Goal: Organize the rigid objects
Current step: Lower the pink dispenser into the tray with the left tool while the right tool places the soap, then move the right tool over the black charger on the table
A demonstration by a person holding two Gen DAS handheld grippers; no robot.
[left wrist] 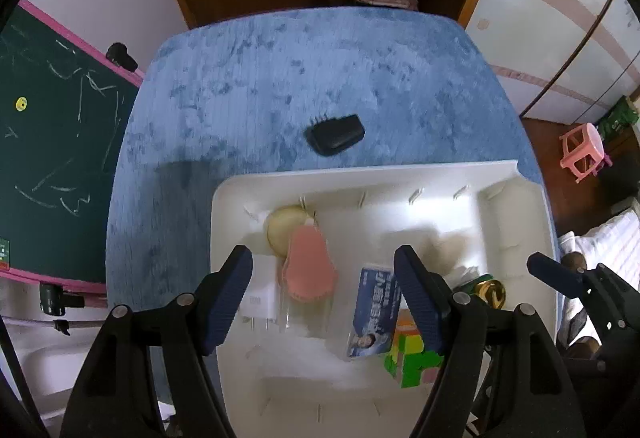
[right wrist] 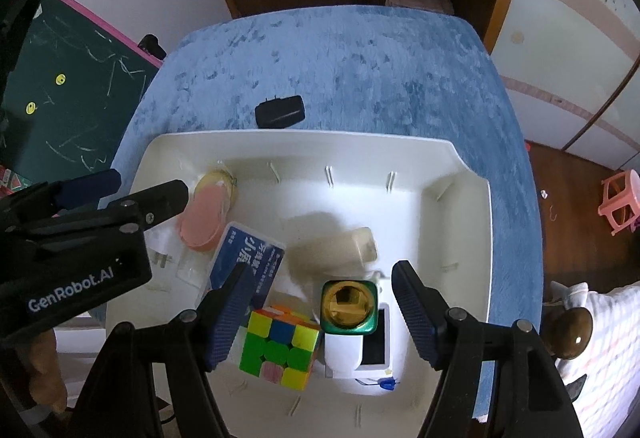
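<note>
A white bin (left wrist: 224, 222) (right wrist: 472, 222) sits on a blue-covered table. It holds a pink brush (left wrist: 308, 264) (right wrist: 202, 218), a blue box (left wrist: 374, 312) (right wrist: 248, 258), a Rubik's cube (left wrist: 410, 358) (right wrist: 280, 348), a white charger (left wrist: 260, 302) and a green-and-gold bottle (right wrist: 349, 306). A black charger (left wrist: 334, 134) (right wrist: 280, 111) lies on the table beyond the bin. My left gripper (left wrist: 324, 270) is open and empty above the bin's left part. My right gripper (right wrist: 320, 282) is open and empty above the bottle and cube.
A green chalkboard (left wrist: 52, 142) with a pink frame stands left of the table. A wooden door and shelf are behind it. A pink stool (left wrist: 584, 152) stands on the floor at right. The table cloth (left wrist: 320, 70) stretches beyond the bin.
</note>
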